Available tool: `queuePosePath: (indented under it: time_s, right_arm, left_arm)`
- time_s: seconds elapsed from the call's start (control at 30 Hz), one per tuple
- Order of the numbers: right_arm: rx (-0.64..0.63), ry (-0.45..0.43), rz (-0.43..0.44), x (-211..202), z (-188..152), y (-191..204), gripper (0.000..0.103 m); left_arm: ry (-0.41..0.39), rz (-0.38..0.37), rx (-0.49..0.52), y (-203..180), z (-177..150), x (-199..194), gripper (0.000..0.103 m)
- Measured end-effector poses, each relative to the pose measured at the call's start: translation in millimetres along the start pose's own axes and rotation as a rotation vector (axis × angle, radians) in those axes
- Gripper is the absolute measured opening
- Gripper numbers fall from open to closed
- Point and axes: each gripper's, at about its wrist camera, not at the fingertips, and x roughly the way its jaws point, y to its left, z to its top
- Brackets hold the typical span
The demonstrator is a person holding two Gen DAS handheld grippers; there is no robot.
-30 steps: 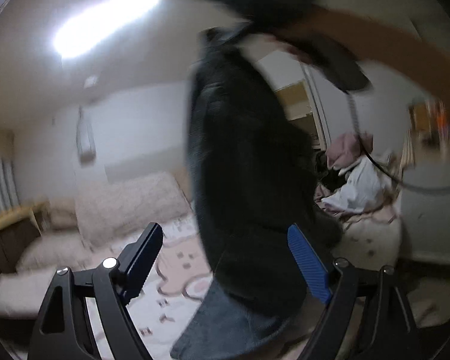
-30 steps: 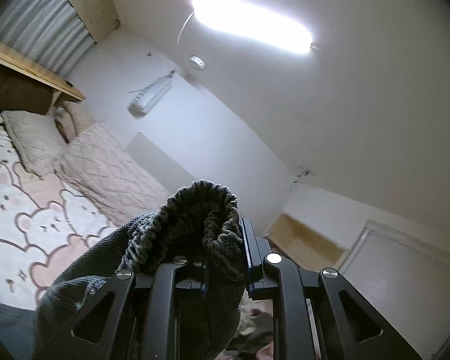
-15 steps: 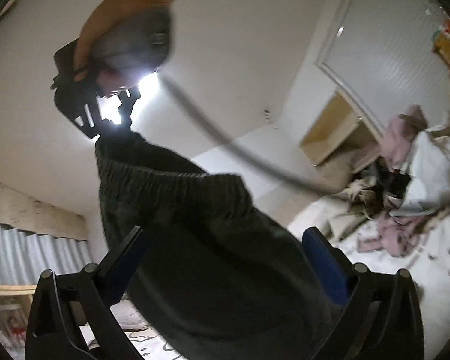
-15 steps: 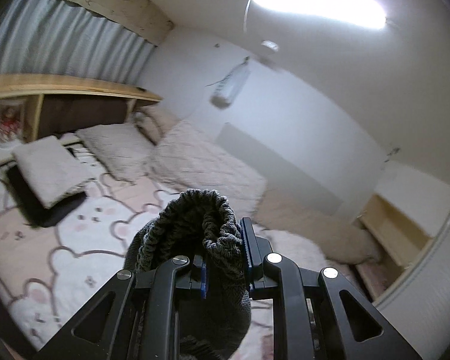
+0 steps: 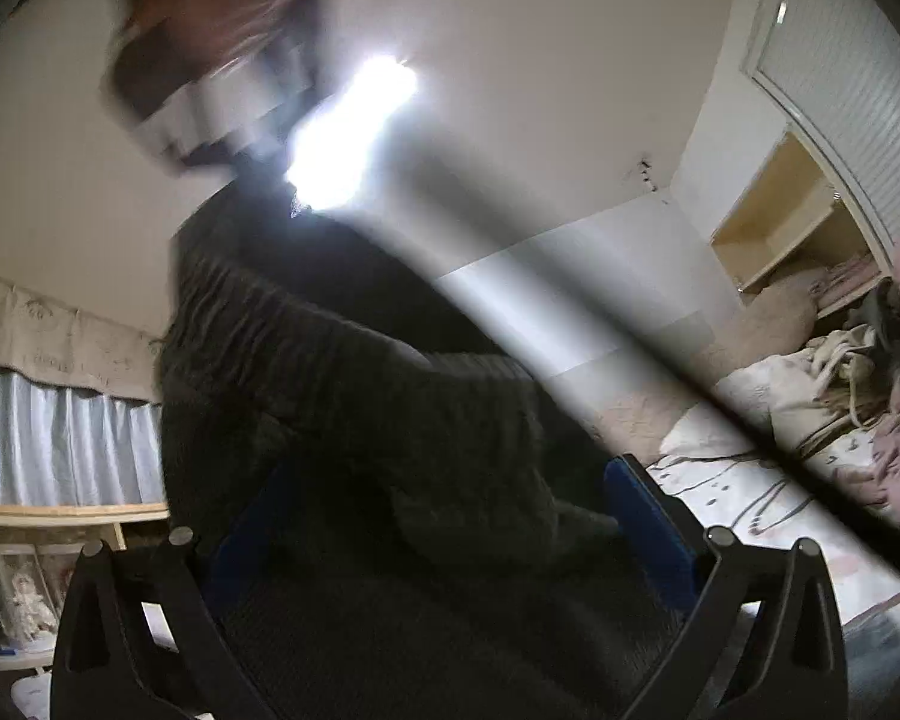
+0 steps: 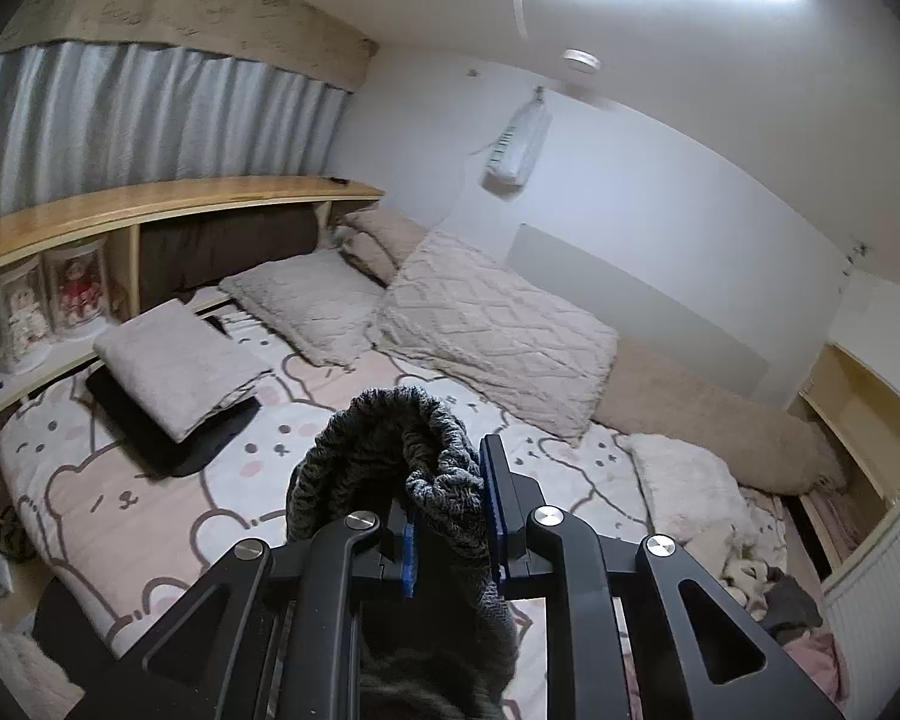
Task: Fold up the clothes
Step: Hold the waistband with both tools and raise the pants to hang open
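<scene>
Right wrist view: the right gripper [image 6: 450,525] clamps the bunched waistband of a dark grey knitted garment [image 6: 390,450]. Left gripper [image 5: 450,516] is spread wide around the same cloth.

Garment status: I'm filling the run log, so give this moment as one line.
phase: lifting | right gripper: shut on garment waistband | left gripper: open, garment between fingers | bed below
</scene>
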Motion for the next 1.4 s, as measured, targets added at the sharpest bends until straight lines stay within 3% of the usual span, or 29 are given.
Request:
queuePosePath:
  time_s: [0.2, 0.3, 0.4, 0.57, 0.67, 0.8, 0.9, 1.07, 1.2, 1.3, 1.4]
  right_arm:
    - [0.1, -0.007, -0.033, -4.4, -16.3, -40.2, 0.018]
    - [0.107, -0.008, -0.032, -2.1, -21.2, -42.9, 0.018]
    - [0.118, -0.001, -0.007, 7.1, -20.6, -36.8, 0.018]
    - [0.097, 0.008, 0.047, 29.1, -7.2, -2.2, 0.018]
    - [0.07, 0.01, 0.072, 37.2, 0.5, 20.7, 0.018]
    - [0.072, 0.019, 0.078, 43.1, 4.8, 30.9, 0.018]
    - [0.081, 0.033, 0.071, 48.2, 2.9, 29.1, 0.018]
    - [0.096, 0.025, 0.026, 52.8, -11.8, 10.1, 0.018]
    - [0.04, -0.05, -0.056, 40.2, -34.4, 1.1, 0.018]
    - [0.057, -0.086, -0.075, 27.0, -48.7, -9.8, 0.018]
    - [0.072, -0.132, -0.089, 8.1, -58.6, -20.5, 0.018]
  left_arm:
    - [-0.042, 0.119, 0.057, 64.3, -24.5, 1.2, 0.103]
    - [-0.023, 0.134, 0.092, 86.6, -36.5, 2.4, 0.103]
    - [0.034, 0.097, 0.099, 102.7, -45.7, 1.2, 0.103]
    - [0.137, -0.069, 0.04, 111.0, -48.9, -4.7, 0.102]
    - [0.187, -0.153, 0.018, 104.6, -45.9, -4.3, 0.08]
    - [0.268, -0.224, -0.003, 100.0, -47.2, -1.2, 0.039]
    - [0.294, -0.255, -0.012, 107.1, -50.2, -0.1, 0.028]
    - [0.342, -0.277, -0.054, 132.7, -41.6, 0.6, 0.022]
    - [0.416, -0.203, -0.098, 181.7, -38.6, 27.6, 0.02]
    - [0.404, -0.152, -0.143, 219.2, -20.9, 50.4, 0.019]
    - [0.365, -0.15, -0.195, 247.6, 11.3, 70.0, 0.019]
